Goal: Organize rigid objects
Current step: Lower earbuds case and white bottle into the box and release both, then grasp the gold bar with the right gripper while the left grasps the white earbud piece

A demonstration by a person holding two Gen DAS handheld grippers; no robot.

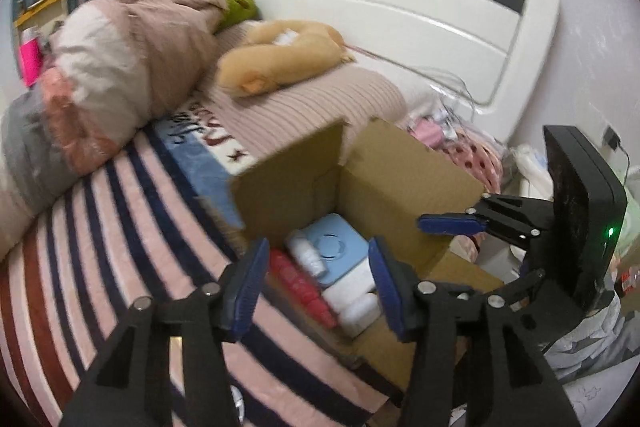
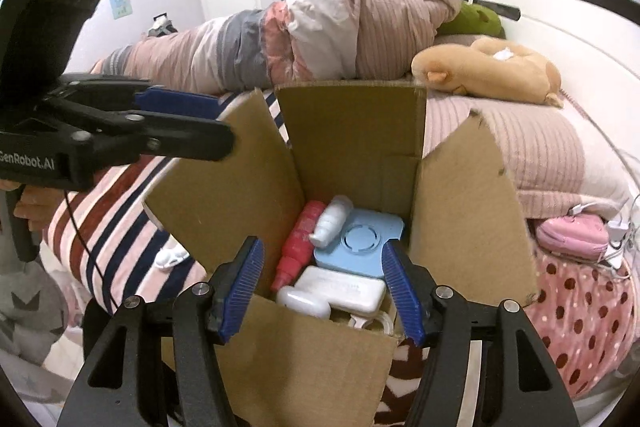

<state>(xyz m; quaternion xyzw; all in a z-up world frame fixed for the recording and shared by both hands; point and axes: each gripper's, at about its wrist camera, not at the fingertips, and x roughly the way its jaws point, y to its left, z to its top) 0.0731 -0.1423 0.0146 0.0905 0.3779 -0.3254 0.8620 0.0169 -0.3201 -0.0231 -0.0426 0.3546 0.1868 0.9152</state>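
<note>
Looks like the packing step is about wrapped up. Cardboard box (image 2: 352, 147) sitting on the bed (image 2: 120, 211), all four flaps up and open. Inside, packed tight: red bottle (image 2: 298, 247) along the left wall, small white bottle (image 2: 332, 221) lying partly on a light blue flat case (image 2: 360, 247), white rectangular case (image 2: 348, 289) nearer the front, rounded white case (image 2: 302, 301) touching it, plus something white below that, too hidden to name.

Left tool (image 1: 316, 283) hanging over the box's left side, released, nothing between the blue pads. Right tool (image 2: 324, 283) above the near edge of the box, also released and empty.

Next move, best guess: either fetching another rigid item or folding the flaps down. Small white thing (image 2: 170, 257) lying on the striped blanket left of the box, maybe a candidate, can't tell what it is. Plush toy (image 2: 488, 71) by the headboard (image 2: 560, 39), soft, so probably not part of this.
</note>
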